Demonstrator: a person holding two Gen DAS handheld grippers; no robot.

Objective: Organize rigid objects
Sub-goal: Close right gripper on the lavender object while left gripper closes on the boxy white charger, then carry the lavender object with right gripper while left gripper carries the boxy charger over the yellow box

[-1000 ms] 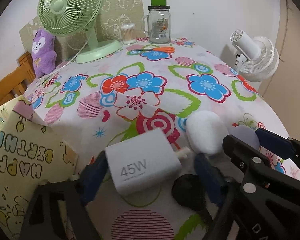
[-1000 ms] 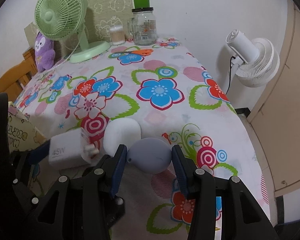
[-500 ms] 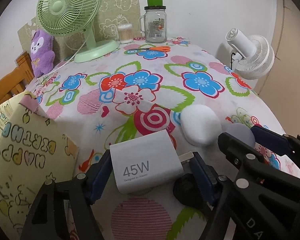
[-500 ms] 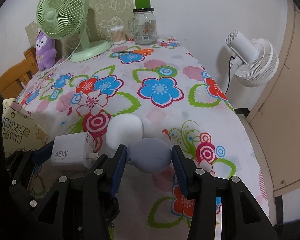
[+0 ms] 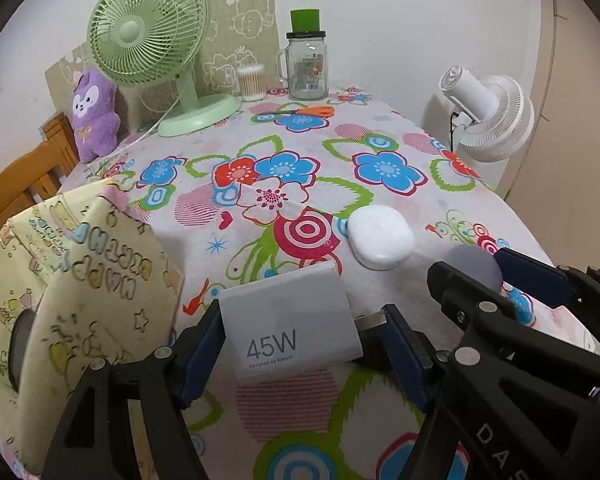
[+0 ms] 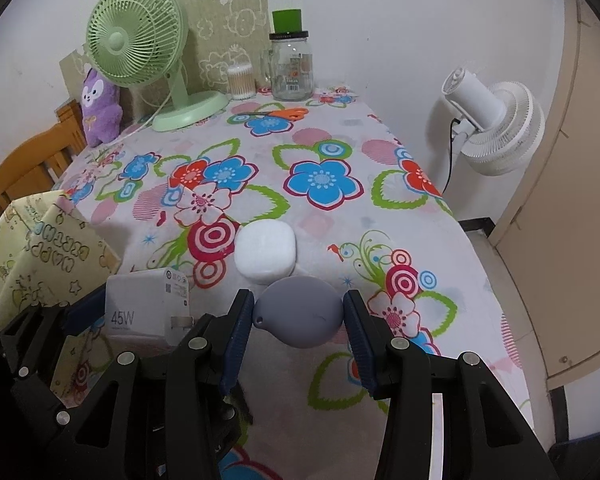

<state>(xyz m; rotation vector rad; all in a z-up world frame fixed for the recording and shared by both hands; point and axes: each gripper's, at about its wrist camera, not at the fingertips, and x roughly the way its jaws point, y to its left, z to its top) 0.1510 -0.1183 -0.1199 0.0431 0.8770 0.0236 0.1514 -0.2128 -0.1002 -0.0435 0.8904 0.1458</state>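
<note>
Floral tablecloth [image 6: 332, 128] covers the table, white wall behind. Nearest: left gripper [image 5: 300, 344] clamps the white 45W charger [image 5: 290, 332], blue pads against its left side and its prong end, charger held just above the cloth. Right gripper [image 6: 298, 316] grips the grey rounded case [image 6: 300, 312], both pads touching its sides. White rounded case [image 6: 266, 254] lies on the cloth just beyond the grey one, nearly touching it. Yellow birthday gift bag [image 5: 84, 280] stands at the left table edge. Far end: orange scissors [image 5: 300, 111], green desk fan [image 5: 156, 40], glass jar [image 5: 306, 66], cotton-swab tub [image 5: 252, 82], purple plush [image 5: 94, 116]. White fan [image 6: 496, 128] off the table's right side.
</note>
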